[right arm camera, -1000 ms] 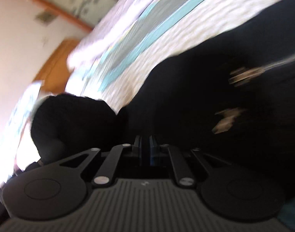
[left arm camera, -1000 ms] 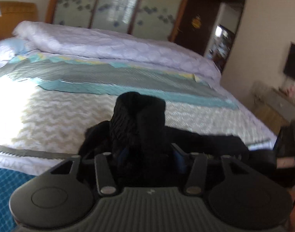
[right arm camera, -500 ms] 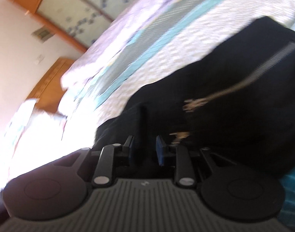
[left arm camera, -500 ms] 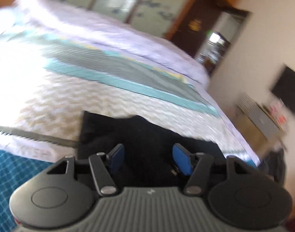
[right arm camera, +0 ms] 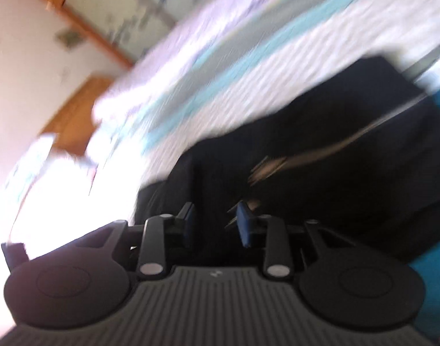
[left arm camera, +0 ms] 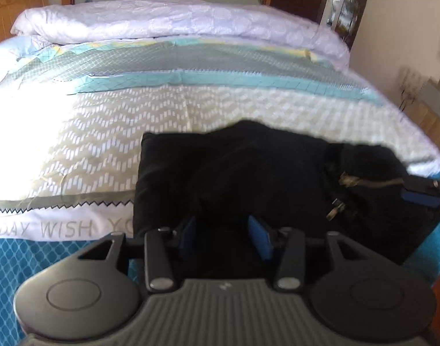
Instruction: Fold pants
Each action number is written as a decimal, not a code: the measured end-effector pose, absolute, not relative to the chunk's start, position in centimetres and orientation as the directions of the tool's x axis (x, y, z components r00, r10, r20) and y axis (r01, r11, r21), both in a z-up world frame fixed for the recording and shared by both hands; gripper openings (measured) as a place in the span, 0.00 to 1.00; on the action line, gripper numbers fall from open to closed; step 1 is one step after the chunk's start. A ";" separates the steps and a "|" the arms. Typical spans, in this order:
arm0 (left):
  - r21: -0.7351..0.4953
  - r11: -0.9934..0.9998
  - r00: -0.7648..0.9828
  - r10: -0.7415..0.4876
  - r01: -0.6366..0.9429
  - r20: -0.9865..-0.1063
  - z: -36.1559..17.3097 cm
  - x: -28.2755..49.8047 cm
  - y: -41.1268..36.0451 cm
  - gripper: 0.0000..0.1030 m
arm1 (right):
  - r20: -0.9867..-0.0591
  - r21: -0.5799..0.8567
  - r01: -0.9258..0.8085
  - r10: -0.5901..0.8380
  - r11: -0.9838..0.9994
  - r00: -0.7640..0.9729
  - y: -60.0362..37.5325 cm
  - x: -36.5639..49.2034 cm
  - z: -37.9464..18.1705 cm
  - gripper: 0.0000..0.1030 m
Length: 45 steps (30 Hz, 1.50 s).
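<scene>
While the left gripper [left arm camera: 224, 235] hangs low over the near edge of the pants [left arm camera: 248, 173], its blue pads [left arm camera: 259, 238] stand apart with black cloth between them; they have just been closing, yet no pad visibly presses the fabric. In the right wrist view the right gripper [right arm camera: 217, 223] also shows a gap between its pads, which have just been opening, and dark cloth lies under and ahead of them. That view is badly blurred, so the right pads are probably free of the fabric, but this is not certain.

The pants lie in a dark, roughly rectangular bundle on the bed cover [left arm camera: 90, 150], near its front edge, with a pale drawstring [left arm camera: 364, 183] showing at the right end. The left edge of the bundle is straight; the right end is lumpier.

The step in hand appears to be releasing and tidying the fold just laid down. To do it well:

1. Withdraw each gripper with its pads apart, so that no layer is dragged.
2. Lift clear before moving sideways.
3. Tuck the drawstring into the bundle.
4. Press the lumpy right end flat and square it to the left edge.
</scene>
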<state>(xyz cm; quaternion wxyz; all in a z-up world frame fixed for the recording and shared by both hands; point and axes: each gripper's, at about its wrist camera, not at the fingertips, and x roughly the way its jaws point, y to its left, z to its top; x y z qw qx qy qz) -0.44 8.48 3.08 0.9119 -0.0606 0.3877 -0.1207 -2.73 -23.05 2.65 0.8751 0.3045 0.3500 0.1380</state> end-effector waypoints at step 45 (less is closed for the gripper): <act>-0.488 0.836 0.548 -0.539 0.253 -0.640 13.6 6.5 6.9 0.13 | -0.407 0.339 -0.405 0.520 0.849 0.751 -12.8 -8.7 9.1 0.05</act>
